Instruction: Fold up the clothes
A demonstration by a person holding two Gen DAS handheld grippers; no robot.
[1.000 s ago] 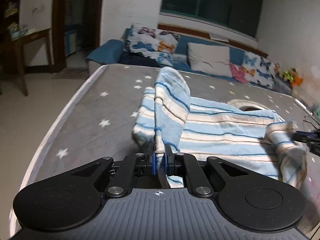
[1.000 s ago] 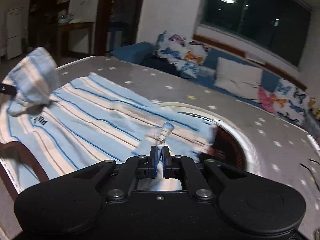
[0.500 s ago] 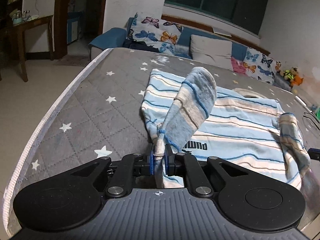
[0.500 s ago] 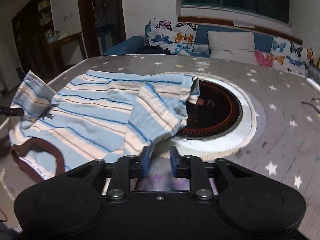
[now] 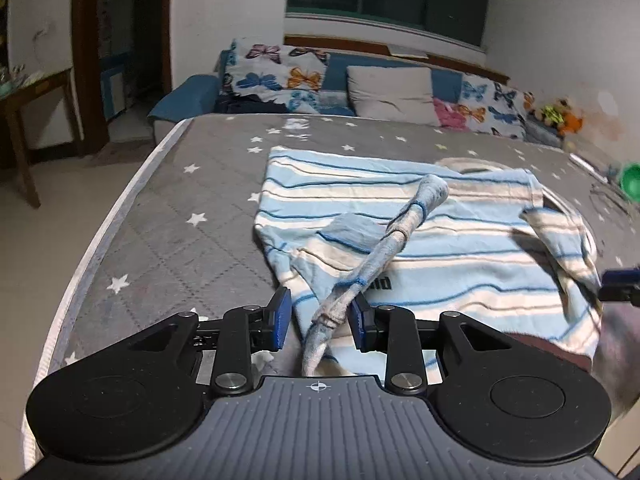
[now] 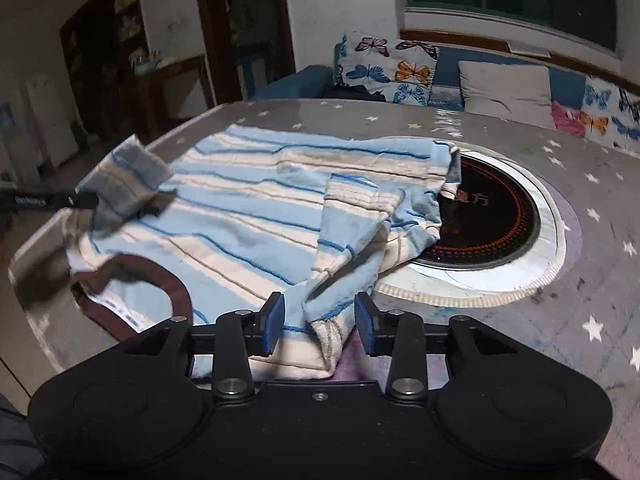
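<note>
A blue-and-white striped T-shirt (image 5: 460, 236) with a brown collar (image 6: 160, 280) lies spread on the grey star-patterned table (image 5: 192, 184). My left gripper (image 5: 320, 320) is open; the left sleeve (image 5: 384, 248) lies loose between its blue pads, folded in over the shirt. My right gripper (image 6: 320, 322) is open too, with the right sleeve (image 6: 352, 240) lying slack between its pads, folded in over the shirt (image 6: 248, 208). The right gripper's tip shows at the left wrist view's right edge (image 5: 618, 286).
A round black cooktop with a white rim (image 6: 500, 216) is set in the table, partly under the shirt's right side. Butterfly-print cushions and a grey pillow (image 5: 392, 92) line a sofa behind. A wooden side table (image 5: 24, 104) stands at left, near the table's left edge.
Both grippers opened and let go of the sleeves, which dropped folded inward onto the shirt. Both grippers have drawn back toward the near edge.
</note>
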